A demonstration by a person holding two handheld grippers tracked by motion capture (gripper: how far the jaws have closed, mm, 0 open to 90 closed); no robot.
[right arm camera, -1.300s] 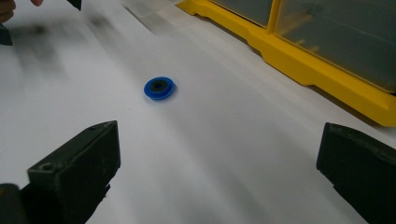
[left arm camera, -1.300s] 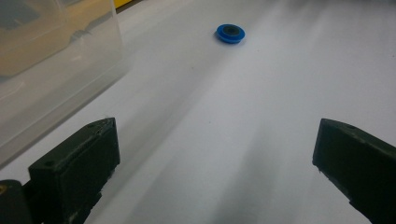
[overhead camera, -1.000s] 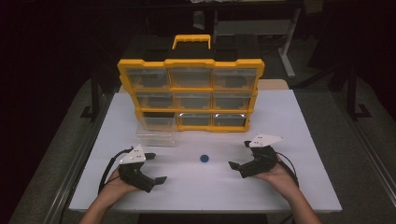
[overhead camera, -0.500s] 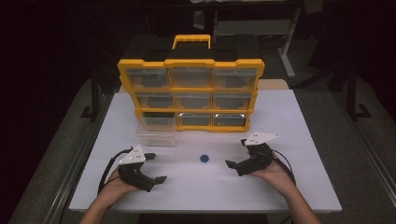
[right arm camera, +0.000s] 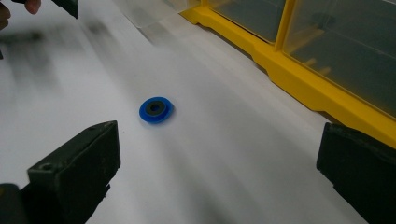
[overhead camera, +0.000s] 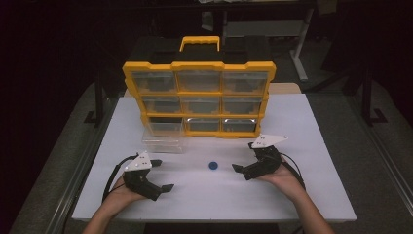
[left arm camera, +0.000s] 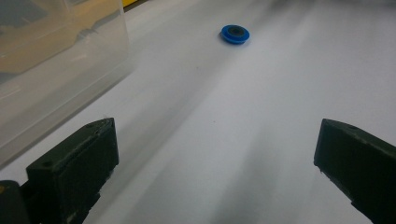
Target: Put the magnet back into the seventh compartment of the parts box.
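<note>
The left tongs (overhead camera: pixel 162 175) rest low on the white desk (overhead camera: pixel 311 126) at the near left, spread wide and holding nothing, in the same spot as a second ago. Just beyond them a clear plastic drawer (overhead camera: pixel 164 136) sits pulled out of the yellow organiser (overhead camera: pixel 198 97), standing on the desk in front of the empty bottom-left slot. The left gripper view has that drawer (left arm camera: pixel 56 65) close on its left and a small blue disc (left arm camera: pixel 235 34) farther off, well ahead of the spread jaws.

The blue disc (overhead camera: pixel 213 165) lies flat on the desk midway between the two hands, touched by neither. It looks like a ring with a dark centre (right arm camera: pixel 156 110).

The right tongs (overhead camera: pixel 243 161) are what has changed: over the last second they have slid leftward toward the disc, and the right gripper view is streaked with motion blur. They too are spread wide and empty, the disc sitting ahead of the jaws and nearer the left-hand one.

My reading is that the right hand is closing in to pick up the disc, probably to drop it into the waiting drawer; the grasp itself has not begun
</note>
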